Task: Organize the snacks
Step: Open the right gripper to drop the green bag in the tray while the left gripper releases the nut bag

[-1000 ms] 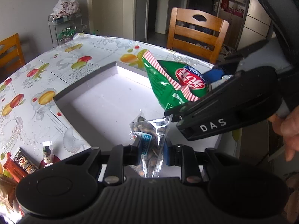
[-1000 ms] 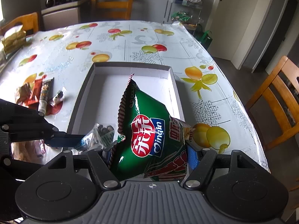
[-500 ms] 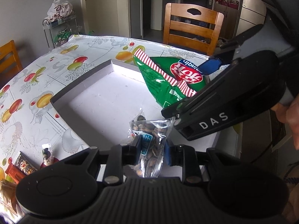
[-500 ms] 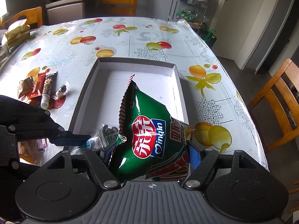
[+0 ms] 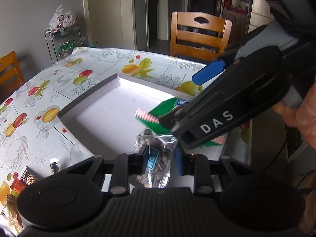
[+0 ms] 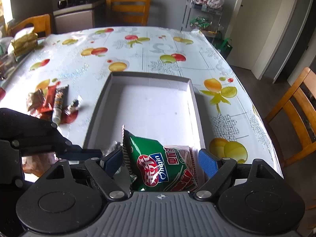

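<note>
A shallow white box point(image 6: 150, 83) lies on the fruit-print tablecloth; it also shows in the left wrist view point(image 5: 88, 96). The green chip bag point(image 6: 160, 164) lies flat in the box's near end, between the spread jaws of my right gripper point(image 6: 160, 161), which is open. The bag also shows in the left wrist view point(image 5: 164, 108), partly hidden by the right gripper. My left gripper point(image 5: 161, 159) is shut on a clear packet of seeds point(image 5: 157, 158), held just above the box's near edge.
Several small snack packs point(image 6: 53, 100) lie on the table left of the box; they also show in the left wrist view point(image 5: 21, 181). Wooden chairs point(image 5: 199, 33) stand around the table. A wire rack point(image 6: 205, 15) with bags stands behind it. Yellow packets point(image 6: 24, 42) are stacked at the far left.
My right gripper opened and the green chip bag dropped from upright to flat in the box. Both grippers drew back toward the near edge. The left still holds the seed packet.
</note>
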`<state>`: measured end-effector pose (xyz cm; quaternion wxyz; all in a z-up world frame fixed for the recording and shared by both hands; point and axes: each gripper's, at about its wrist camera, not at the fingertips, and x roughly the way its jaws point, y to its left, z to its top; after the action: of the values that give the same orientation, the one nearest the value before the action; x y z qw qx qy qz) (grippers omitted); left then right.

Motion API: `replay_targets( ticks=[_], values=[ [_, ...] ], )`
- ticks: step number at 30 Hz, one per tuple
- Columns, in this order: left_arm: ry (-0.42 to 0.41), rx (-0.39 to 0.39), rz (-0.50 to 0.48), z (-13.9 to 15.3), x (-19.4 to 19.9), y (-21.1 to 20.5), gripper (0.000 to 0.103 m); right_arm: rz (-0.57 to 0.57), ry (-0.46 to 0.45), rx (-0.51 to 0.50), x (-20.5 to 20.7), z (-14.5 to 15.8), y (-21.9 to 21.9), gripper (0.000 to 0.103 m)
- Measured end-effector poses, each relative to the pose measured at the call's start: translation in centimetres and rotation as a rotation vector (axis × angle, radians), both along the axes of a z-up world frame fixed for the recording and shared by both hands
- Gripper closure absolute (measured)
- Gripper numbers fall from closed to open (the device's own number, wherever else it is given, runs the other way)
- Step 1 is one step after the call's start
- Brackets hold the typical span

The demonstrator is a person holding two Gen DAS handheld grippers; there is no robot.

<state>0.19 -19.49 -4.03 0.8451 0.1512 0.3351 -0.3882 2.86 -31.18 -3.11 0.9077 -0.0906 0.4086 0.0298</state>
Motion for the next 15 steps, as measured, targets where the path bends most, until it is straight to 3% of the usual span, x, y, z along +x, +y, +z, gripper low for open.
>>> replay_targets(
  ticks=[7, 15],
  values=[
    [-0.023, -0.058, 0.055, 1.0, -0.4, 1.6, 0.077, 0.002, -0.047, 0.060, 0.1, 1.4, 0.5, 0.019],
    [-0.027, -0.044, 0.161, 1.3, -0.7, 4.4, 0.077, 0.040, -0.060, 0.075, 0.4, 1.8, 2.4, 0.019]
  ],
)
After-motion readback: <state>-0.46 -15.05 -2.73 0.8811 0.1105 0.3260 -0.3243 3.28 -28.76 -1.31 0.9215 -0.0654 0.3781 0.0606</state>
